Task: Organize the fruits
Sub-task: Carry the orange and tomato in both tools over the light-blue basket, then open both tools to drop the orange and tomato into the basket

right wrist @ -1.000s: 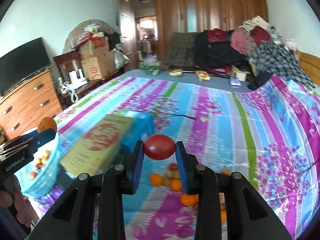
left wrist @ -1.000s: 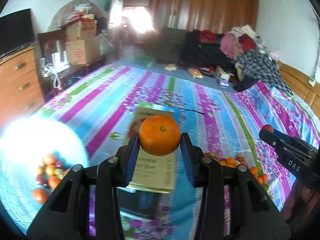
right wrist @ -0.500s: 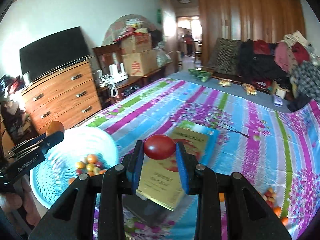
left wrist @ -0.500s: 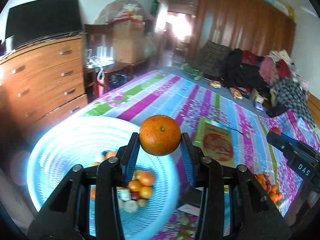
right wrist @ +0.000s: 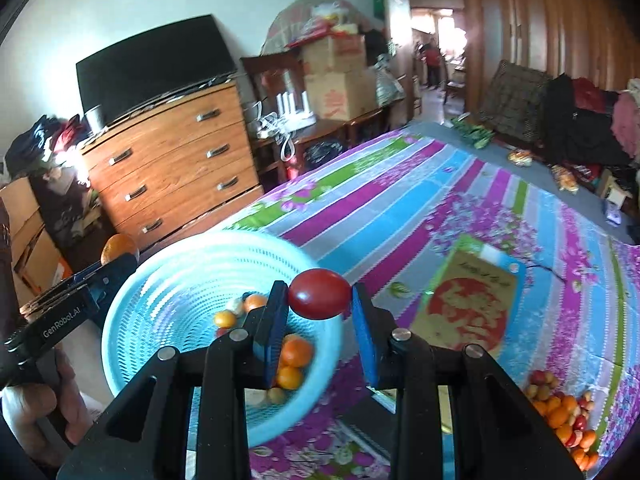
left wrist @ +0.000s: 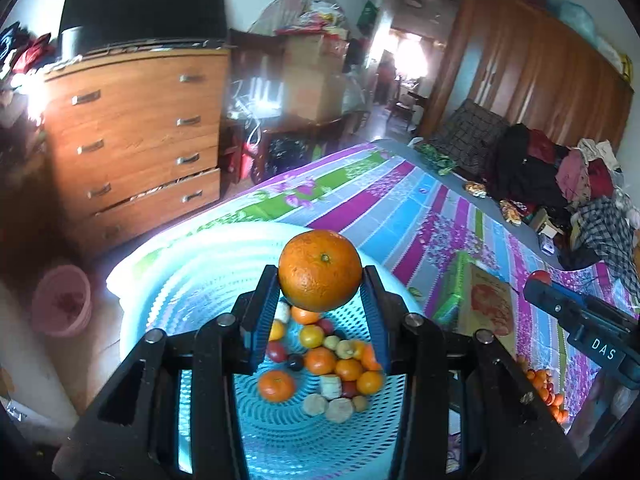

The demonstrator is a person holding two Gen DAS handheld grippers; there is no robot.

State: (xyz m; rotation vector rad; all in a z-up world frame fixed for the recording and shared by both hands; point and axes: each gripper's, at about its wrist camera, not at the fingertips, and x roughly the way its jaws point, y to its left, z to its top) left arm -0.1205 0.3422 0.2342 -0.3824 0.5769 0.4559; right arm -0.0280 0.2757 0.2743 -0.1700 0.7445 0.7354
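My left gripper [left wrist: 320, 276] is shut on an orange mandarin [left wrist: 320, 269] and hangs above the light blue mesh basket [left wrist: 168, 276], which holds several small fruits [left wrist: 320, 360]. In the right wrist view my right gripper [right wrist: 319, 294] is shut on a red tomato [right wrist: 319, 293] over the near right rim of the same basket [right wrist: 160, 300]. A loose pile of fruits [right wrist: 560, 412] lies on the striped bedsheet at the lower right. The left gripper with its mandarin [right wrist: 119, 248] shows at the left edge there, held by a hand [right wrist: 32, 412].
A flat yellow-and-red box [right wrist: 468, 312] lies on the bed [right wrist: 400, 208] right of the basket. A wooden chest of drawers [left wrist: 132, 136] with a television stands to the left, a pink basin [left wrist: 60, 300] on the floor. Clothes [left wrist: 560, 176] are piled at the far side.
Both grippers have swung left from over the box and fruit pile to the basket, each keeping its fruit. The basket now fills the lower middle of both views.
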